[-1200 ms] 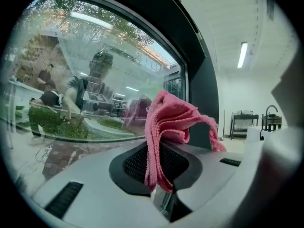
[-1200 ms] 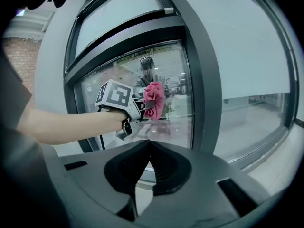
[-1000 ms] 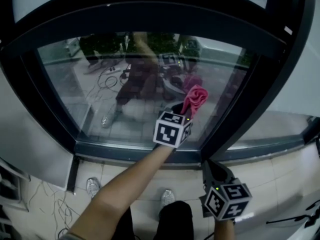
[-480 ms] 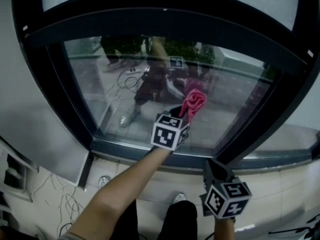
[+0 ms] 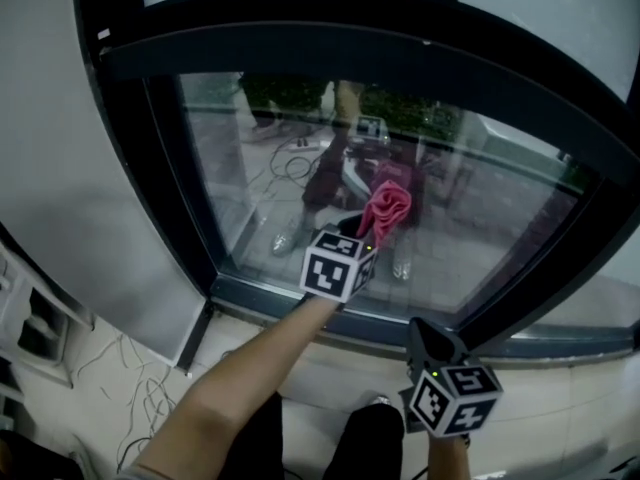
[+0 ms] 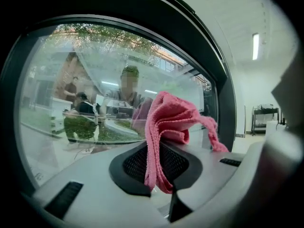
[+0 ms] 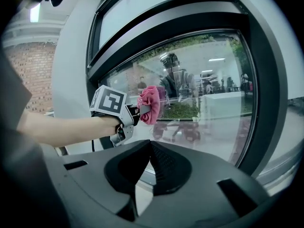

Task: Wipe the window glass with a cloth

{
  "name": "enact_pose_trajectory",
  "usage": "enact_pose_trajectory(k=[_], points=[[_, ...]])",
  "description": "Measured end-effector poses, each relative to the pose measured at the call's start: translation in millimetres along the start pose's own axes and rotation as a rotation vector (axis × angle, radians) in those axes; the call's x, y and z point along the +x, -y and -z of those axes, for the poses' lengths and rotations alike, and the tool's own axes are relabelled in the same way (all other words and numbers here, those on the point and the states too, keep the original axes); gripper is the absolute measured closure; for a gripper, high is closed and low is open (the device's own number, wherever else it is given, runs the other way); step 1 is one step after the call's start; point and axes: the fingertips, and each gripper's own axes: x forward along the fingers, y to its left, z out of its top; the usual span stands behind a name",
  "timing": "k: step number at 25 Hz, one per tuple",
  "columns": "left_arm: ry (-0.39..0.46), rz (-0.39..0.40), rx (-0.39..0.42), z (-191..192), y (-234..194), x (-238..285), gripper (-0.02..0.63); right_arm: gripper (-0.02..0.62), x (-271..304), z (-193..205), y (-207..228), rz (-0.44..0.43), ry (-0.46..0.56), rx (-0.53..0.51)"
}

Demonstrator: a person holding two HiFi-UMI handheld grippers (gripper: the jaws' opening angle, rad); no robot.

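Observation:
A bunched pink cloth [image 5: 384, 211] is pinched in my left gripper [image 5: 362, 236], which is held up close to the window glass [image 5: 480, 218]. In the left gripper view the cloth [image 6: 167, 127] rises from between the shut jaws and flops to the right in front of the glass [image 6: 71, 80]. The right gripper view shows the cloth [image 7: 150, 103] and left gripper [image 7: 135, 112] against the pane [image 7: 213, 89]. My right gripper [image 5: 422, 340] hangs low below the sill, its jaws [image 7: 148, 160] shut with nothing between them.
A dark frame [image 5: 330, 43] surrounds the pane, with a thick post [image 5: 150, 168] on the left and a sill [image 5: 300, 303] below. Cables [image 5: 130, 388] lie on the tiled floor at the lower left. Reflections of a person and furniture show in the glass.
The view has swung so that the window's left post has come further into sight. The left gripper with the cloth stays near the same spot on the glass; the right gripper has not moved.

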Motion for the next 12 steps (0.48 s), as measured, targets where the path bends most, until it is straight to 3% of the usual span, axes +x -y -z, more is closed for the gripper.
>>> enact_pose_trajectory(k=[12], points=[[0.018,-0.141,-0.027,-2,-103,-58,0.552,0.603,41,-1,-63,-0.099,-0.022,-0.03]])
